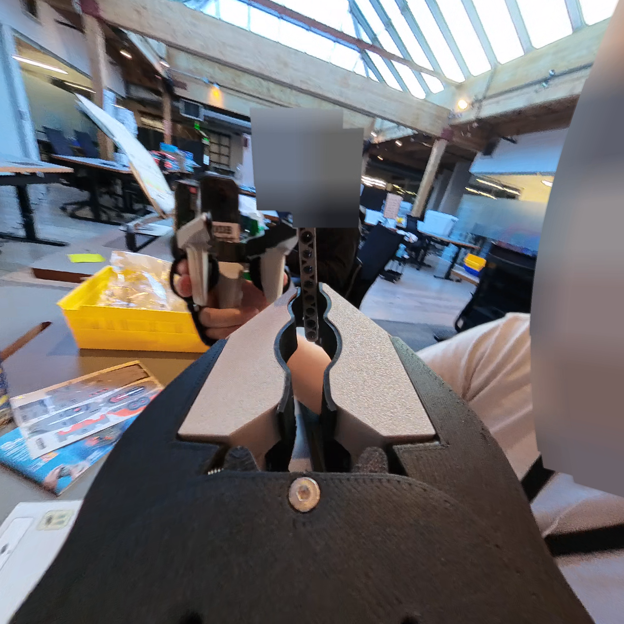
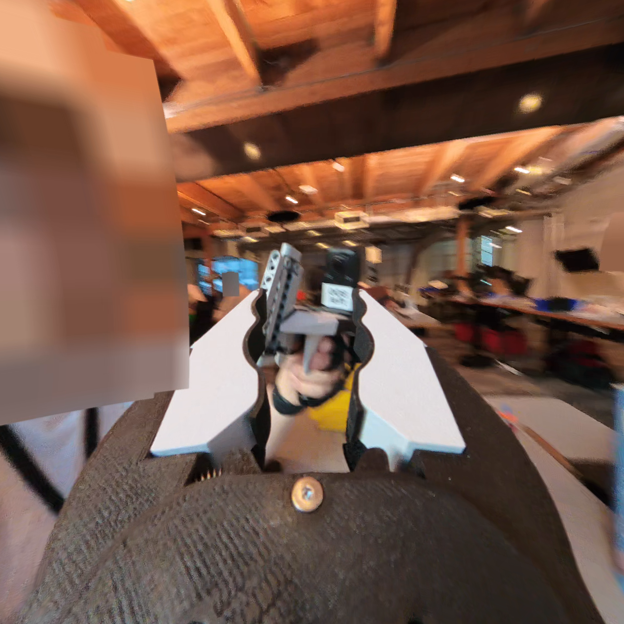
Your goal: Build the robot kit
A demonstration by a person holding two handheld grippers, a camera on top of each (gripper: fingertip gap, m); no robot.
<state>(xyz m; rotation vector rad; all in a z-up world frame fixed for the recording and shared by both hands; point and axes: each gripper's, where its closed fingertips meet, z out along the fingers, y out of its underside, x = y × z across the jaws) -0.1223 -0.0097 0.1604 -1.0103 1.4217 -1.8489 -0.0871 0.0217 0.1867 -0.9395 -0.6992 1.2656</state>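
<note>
My left gripper (image 1: 309, 293) is shut on a dark perforated beam (image 1: 309, 270). The beam stands upright between the grey fingertips (image 1: 341, 314) and sticks out above them. In the right wrist view the same beam (image 2: 280, 297) looks grey and tilted, held by the left gripper (image 2: 304, 326) in a hand. My right gripper (image 2: 309, 297) is open and empty, its pale fingers (image 2: 223, 371) framing that beam from a distance. In the left wrist view the right gripper (image 1: 233, 270) faces me, held up in a hand just left of the beam, apart from it.
A yellow bin (image 1: 135, 327) with clear plastic bags (image 1: 138, 283) stands on the brown table (image 1: 40, 364) to the left. Printed booklets (image 1: 77, 415) and a white box (image 1: 27, 540) lie nearer. A person's cream sleeve (image 1: 479, 371) is at right. Office desks stand behind.
</note>
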